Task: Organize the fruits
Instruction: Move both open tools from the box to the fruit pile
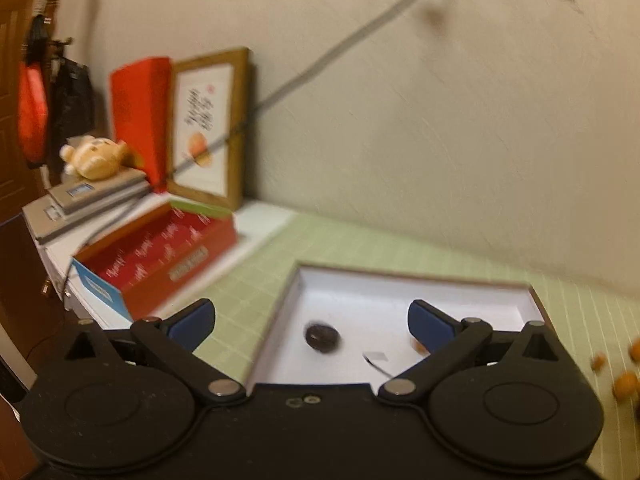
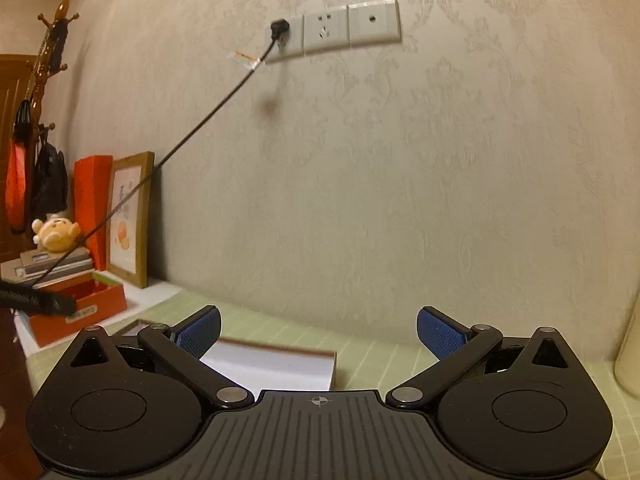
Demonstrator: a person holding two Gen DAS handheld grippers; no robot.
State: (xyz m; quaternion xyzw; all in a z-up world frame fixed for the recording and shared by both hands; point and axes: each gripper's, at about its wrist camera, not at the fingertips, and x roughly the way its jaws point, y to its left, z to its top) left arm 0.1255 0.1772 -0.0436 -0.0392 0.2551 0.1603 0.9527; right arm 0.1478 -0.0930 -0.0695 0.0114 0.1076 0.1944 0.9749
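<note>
The white tray (image 1: 400,292) is sitting on the green checked cloth (image 1: 256,280), its far rim lying near the wall (image 1: 440,120) and its left rim near the red box (image 1: 160,256), whose white lettering is too blurred to read. A dark fruit (image 1: 322,337) is lying inside the tray, apart from its walls, and small orange fruits (image 1: 626,385) are lying on the cloth beyond the right rim. The left gripper (image 1: 312,320) is hovering over the tray, tilted downward, its jaws spread wide and gripping nothing. The right gripper (image 2: 318,334) is pointing level at the wall, jaws likewise parted and empty. The framed picture (image 2: 128,220) is showing brush writing that cannot be made out.
</note>
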